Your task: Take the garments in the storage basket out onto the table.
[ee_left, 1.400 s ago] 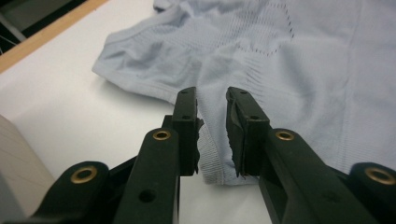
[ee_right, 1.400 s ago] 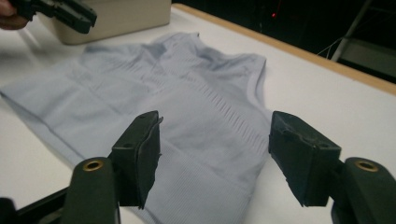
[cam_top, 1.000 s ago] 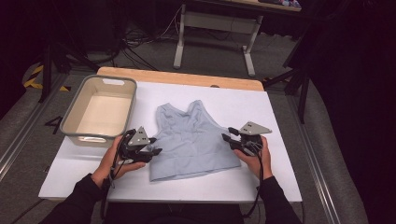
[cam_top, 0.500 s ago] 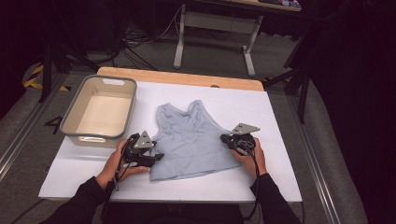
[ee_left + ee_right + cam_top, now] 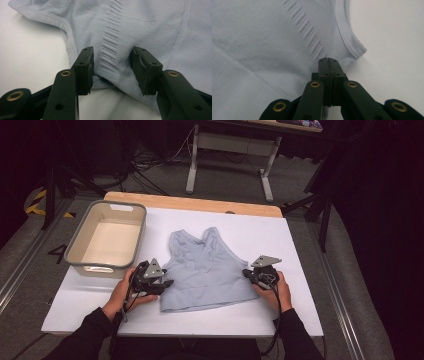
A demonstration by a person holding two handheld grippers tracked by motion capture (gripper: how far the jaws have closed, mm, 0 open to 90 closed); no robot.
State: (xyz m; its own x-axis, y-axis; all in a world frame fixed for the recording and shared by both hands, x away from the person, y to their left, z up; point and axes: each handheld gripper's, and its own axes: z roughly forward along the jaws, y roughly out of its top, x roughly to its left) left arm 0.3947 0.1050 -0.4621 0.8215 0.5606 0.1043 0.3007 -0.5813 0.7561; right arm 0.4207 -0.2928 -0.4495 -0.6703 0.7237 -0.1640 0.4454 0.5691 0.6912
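A light blue sleeveless top (image 5: 205, 270) lies flat on the white table (image 5: 300, 285), straps pointing away from me. My left gripper (image 5: 167, 284) rests at the top's left side. In the left gripper view it (image 5: 112, 67) is open, its jaws straddling the ribbed side seam of the top (image 5: 150, 25) without pinching it. My right gripper (image 5: 246, 272) is at the top's right side. In the right gripper view it (image 5: 328, 60) is shut on the edge of the top (image 5: 262, 50), just below the armhole, where the ribbed seam ends.
A beige plastic bin (image 5: 80, 237) stands empty at the table's left, just beyond my left hand. A wooden strip (image 5: 200, 204) runs along the table's far edge. Bare white table lies to the right of the top and in front of it.
Both grippers have closed in on the top's sides from either side. The right gripper now sits on the cloth's edge with its jaws together.
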